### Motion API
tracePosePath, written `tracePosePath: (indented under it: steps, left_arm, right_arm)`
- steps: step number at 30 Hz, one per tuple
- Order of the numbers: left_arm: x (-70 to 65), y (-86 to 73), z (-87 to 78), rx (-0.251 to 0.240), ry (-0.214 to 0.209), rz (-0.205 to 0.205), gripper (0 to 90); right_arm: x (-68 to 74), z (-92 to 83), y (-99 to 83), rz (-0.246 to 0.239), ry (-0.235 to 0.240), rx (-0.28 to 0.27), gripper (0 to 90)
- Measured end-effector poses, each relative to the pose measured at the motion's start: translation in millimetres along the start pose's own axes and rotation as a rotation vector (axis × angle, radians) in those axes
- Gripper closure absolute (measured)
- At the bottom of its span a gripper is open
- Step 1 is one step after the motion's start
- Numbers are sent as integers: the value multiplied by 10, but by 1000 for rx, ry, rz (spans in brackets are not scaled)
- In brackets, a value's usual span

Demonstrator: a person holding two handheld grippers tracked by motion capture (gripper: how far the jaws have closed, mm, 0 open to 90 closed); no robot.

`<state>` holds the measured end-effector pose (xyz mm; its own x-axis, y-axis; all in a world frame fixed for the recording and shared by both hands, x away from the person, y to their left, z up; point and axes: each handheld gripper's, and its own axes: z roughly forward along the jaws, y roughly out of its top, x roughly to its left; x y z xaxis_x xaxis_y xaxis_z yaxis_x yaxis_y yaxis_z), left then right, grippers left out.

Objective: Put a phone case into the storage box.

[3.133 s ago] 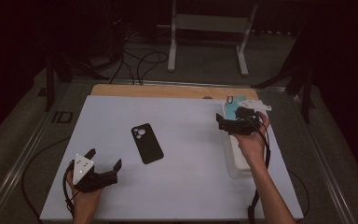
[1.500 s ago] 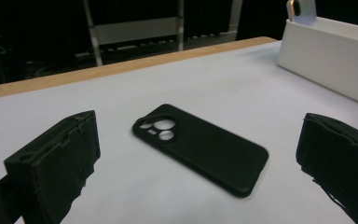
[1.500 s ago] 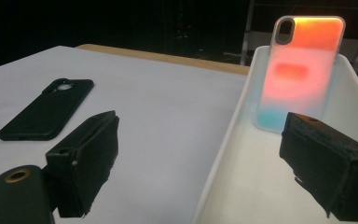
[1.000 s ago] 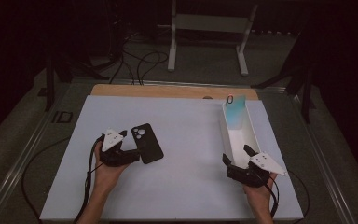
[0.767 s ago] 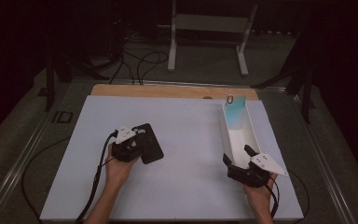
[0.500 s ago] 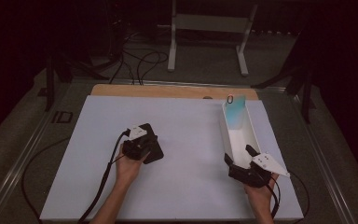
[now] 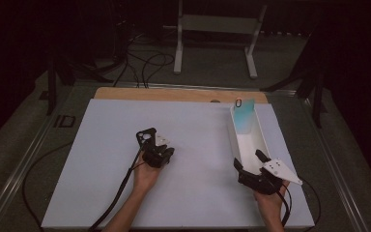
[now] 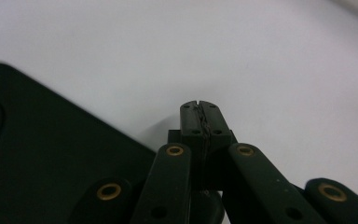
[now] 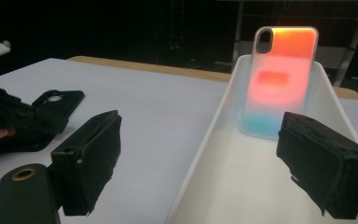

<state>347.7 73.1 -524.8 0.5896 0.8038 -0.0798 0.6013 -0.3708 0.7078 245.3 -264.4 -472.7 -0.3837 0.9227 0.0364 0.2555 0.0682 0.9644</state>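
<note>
two cases, one board.
board: white sheet on wooden table, dark room
black case: matte, flat, left of centre
left gripper: pressed together, empty, over case
right gripper: apart, at white tray

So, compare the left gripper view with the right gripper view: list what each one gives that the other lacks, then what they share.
Left gripper view: the left tongs close up, pads pressed together with nothing seen between them, just beside the edge of the black phone case.
Right gripper view: the right tongs standing wide open at the near end of the white tray, and an orange-to-blue phone case upright against the tray's far wall.
Shared: the black phone case lying flat, and the white table under it.
</note>
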Motion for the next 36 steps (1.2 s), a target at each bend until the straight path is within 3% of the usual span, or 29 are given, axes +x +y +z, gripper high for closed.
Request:
tracePosePath:
  steps: [2, 6, 11, 16, 18, 22, 26, 28, 30, 32, 34, 35, 36]
  left_arm:
    - [8, -31, -21, 1, -7, -7, 900]
    - [42, -127, -146, 16, 19, -16, 900]
    - [213, -328, -373, 13, 98, -41, 897]
    - [490, -485, -584, -12, 177, -129, 897]
    - [557, -514, -602, -12, 182, -152, 897]
    - [534, -529, -570, -8, 192, -123, 896]
    - [560, -547, -580, -32, 152, -135, 885]
    - [553, -543, -628, -72, 111, -127, 831]
    - [544, -529, -736, -140, 74, -117, 701]
    - [536, -523, -877, -218, 82, -103, 566]
    - [539, -551, -1030, -295, 89, -84, 366]
    - [539, -551, -1030, -295, 89, -84, 318]
    - [557, -614, -1167, -338, 103, -59, 245]
  right_arm:
    - [-4, -2, 0, -1, 0, 1, 134]
    - [-10, -12, 3, -3, -5, -1, 134]
    - [-23, 2, 10, -7, -4, 9, 134]
    - [-11, 17, 19, -19, 6, 11, 134]
    - [-1, 28, 17, -23, 7, 14, 134]
    - [8, 24, 19, -30, 13, 14, 134]
    - [-5, 21, 13, -31, 13, 17, 134]
    - [-11, 14, 12, -31, 22, 16, 135]
    - [-17, 5, 12, -34, 29, 14, 135]
    - [-23, -7, 11, -38, 32, 11, 136]
    - [-31, -16, 10, -36, 44, 6, 135]
    - [-31, -19, 11, -35, 46, 6, 135]
    - [-31, -21, 12, -39, 54, 5, 135]
